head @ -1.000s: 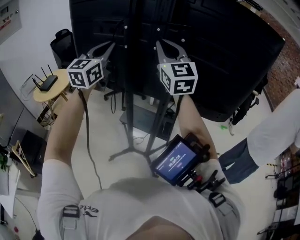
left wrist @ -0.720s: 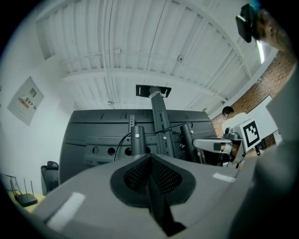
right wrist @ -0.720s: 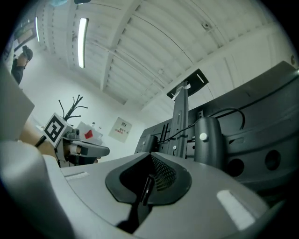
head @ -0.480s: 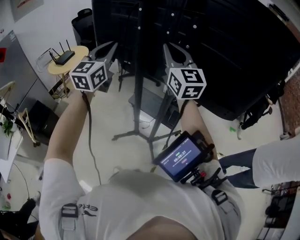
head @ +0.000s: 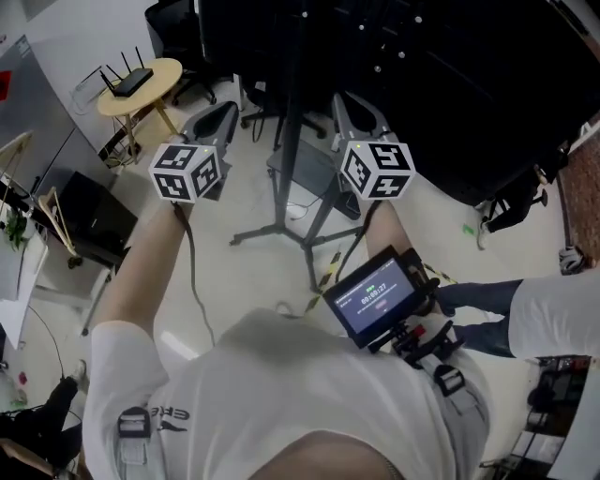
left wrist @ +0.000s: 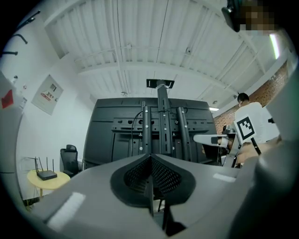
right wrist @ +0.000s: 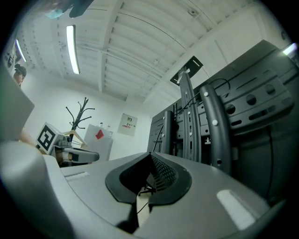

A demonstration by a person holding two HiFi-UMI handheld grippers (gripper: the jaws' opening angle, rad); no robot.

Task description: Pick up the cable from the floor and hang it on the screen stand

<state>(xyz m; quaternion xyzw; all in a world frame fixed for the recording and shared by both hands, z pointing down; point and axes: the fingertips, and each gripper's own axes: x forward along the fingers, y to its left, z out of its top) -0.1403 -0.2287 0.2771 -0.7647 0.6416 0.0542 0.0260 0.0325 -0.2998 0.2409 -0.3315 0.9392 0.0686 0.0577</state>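
Observation:
The screen stand's black pole (head: 296,112) rises from legs (head: 272,230) spread on the pale floor, with the big black screen (head: 441,84) behind it. My left gripper (head: 212,116) hangs left of the pole, shut and empty. Right of the pole, my right gripper (head: 351,103) is also shut with nothing in it. In the left gripper view the shut left gripper (left wrist: 151,158) points at the screen's back (left wrist: 117,130). In the right gripper view the right gripper (right wrist: 150,156) points along the stand's rails (right wrist: 189,121). Thin dark cable (head: 334,264) lies by the legs; its run is unclear.
A round yellow table (head: 159,80) with a router stands at the back left, with an office chair (head: 173,19) beyond it. A black box (head: 80,216) sits at the left. Another person (head: 553,314) stands at the right. A small monitor (head: 380,295) hangs at my chest.
Both grippers have sunk and drawn back from the screen's back, staying shut. The head view now shows more floor and the stand's legs.

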